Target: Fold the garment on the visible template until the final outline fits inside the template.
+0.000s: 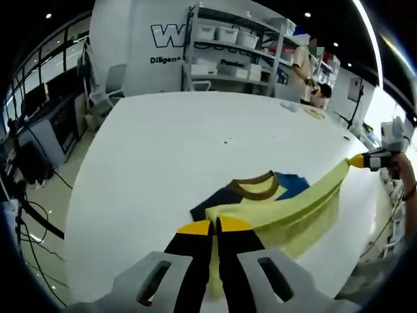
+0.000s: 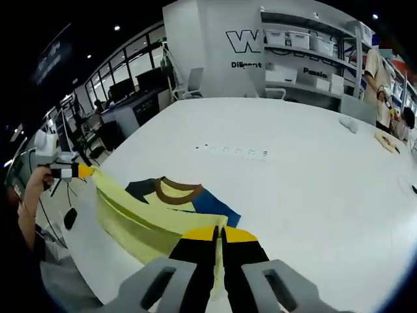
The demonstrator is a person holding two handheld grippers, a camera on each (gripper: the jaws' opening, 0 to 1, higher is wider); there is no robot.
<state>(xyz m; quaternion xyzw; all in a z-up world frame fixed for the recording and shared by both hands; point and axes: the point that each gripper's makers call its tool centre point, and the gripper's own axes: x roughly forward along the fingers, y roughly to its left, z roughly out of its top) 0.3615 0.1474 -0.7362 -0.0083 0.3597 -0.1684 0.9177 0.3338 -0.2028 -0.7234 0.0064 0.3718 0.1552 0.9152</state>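
My left claw [image 1: 214, 225] is clamped shut on the yellow hem of the garment [image 1: 273, 212]. My right claw [image 2: 218, 231] is likewise pinched on the other end; it also shows at three o'clock in the left gripper view. The cloth spans taut between them, above the white table [image 1: 163, 150]. The rest of the garment lies flat toward twelve o'clock, with a brown collar [image 2: 174, 189] and dark and blue panels. It looks light, limp and prone to sagging. Judgement: hold the hem corners and keep even tension while laying the fold over. I can't make out any template.
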